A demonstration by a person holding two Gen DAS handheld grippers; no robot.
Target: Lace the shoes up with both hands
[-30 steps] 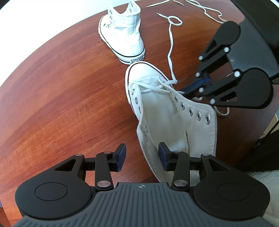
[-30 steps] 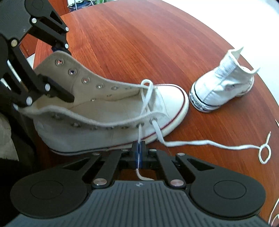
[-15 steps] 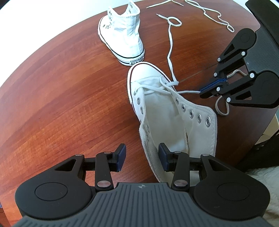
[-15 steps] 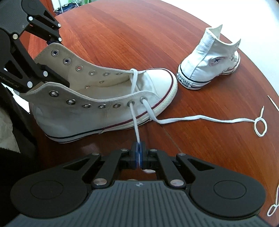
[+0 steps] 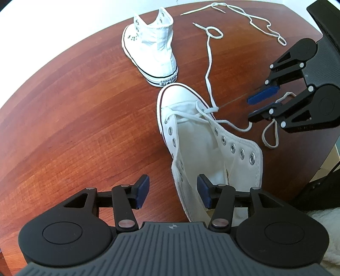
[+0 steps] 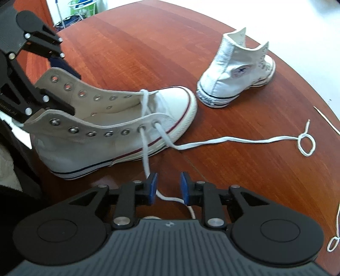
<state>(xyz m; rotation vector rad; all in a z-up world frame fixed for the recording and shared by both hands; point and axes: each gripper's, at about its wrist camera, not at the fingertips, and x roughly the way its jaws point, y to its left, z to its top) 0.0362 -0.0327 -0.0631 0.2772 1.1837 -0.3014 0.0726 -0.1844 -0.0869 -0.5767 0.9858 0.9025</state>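
Observation:
A white high-top shoe point(image 5: 212, 135) point(image 6: 102, 135) lies on the wooden table, its lace point(image 6: 233, 140) threaded through only the lowest eyelets. My left gripper point(image 5: 173, 191) point(image 6: 71, 89) straddles one wall of the collar. Its jaws are opening and the pads point(image 5: 142, 191) stand off the canvas. My right gripper point(image 6: 169, 187) point(image 5: 258, 106) is beside the shoe. Its jaws are opening too, and the short lace end point(image 6: 167, 198) hangs slack between the blue pads point(image 6: 153, 186). The long lace end point(image 5: 209, 63) runs away across the table to a small loop.
A second white high-top point(image 5: 153, 48) point(image 6: 235, 78) stands upright beyond the toe of the first. A loose second lace point(image 5: 255, 21) point(image 6: 336, 223) lies further off. The curved table edge point(image 5: 63, 57) is close on the left. A green basket point(image 6: 82, 6) sits on the floor.
My right gripper was shut on the short lace end and pulled it away from the shoe; its pads have now parted and the lace hangs slack. My left jaws widened a little.

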